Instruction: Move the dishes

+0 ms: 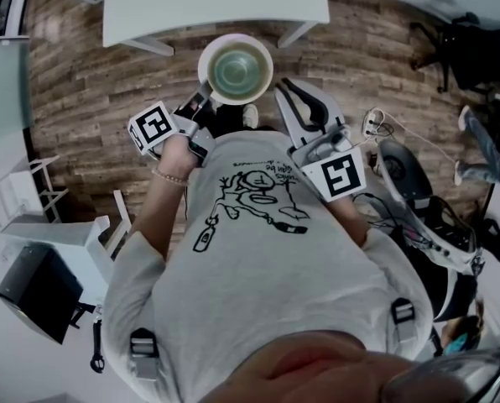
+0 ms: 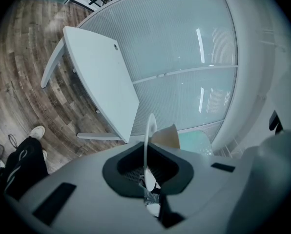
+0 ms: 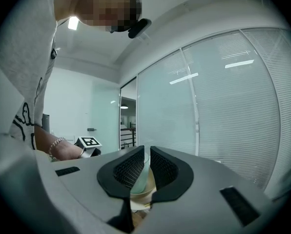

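my left claw [image 2: 146, 165] is clamped on the thin rim of the plate [image 1: 208, 55], which shows edge-on between its jaws. my right claw [image 3: 146, 167] is closed on the green wall of the bowl [image 1: 237, 70], with the plate's edge just under it. the bowl sits on the plate, and i hold both up in the air over the wooden floor [image 1: 91, 91], close by the edge of the white table [image 1: 216, 7].
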The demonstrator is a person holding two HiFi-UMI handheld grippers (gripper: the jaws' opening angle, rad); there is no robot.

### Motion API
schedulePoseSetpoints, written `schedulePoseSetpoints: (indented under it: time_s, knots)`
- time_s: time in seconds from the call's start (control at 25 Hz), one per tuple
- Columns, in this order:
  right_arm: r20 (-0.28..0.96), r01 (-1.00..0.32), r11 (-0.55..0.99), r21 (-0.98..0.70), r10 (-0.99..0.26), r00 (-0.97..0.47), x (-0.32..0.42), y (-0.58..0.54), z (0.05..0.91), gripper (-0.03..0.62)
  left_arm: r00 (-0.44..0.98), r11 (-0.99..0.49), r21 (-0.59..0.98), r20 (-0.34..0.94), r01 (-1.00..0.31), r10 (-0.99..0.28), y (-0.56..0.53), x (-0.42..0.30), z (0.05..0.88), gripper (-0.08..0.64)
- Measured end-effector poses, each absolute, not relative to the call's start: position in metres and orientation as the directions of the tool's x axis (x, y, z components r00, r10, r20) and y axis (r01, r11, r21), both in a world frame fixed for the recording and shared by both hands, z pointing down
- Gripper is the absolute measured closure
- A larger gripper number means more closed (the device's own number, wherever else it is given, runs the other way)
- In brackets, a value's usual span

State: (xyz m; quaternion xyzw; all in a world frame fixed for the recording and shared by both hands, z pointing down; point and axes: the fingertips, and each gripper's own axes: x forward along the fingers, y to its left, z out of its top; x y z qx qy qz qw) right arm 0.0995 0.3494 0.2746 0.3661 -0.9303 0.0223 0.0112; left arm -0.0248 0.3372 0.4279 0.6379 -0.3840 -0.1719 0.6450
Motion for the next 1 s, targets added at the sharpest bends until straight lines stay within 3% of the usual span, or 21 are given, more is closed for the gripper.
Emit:
schedulePoseSetpoints:
  time_s: [1.0]
  knots:
    - [0.050, -0.694, 0.719, -0.047, -0.692, -0.720, 0.071, 0.251, 0.283, 0.551, 0.670, 0.130, 0.956, 0.278, -0.262, -0.688, 0.244, -0.042, 0.435, 0.549]
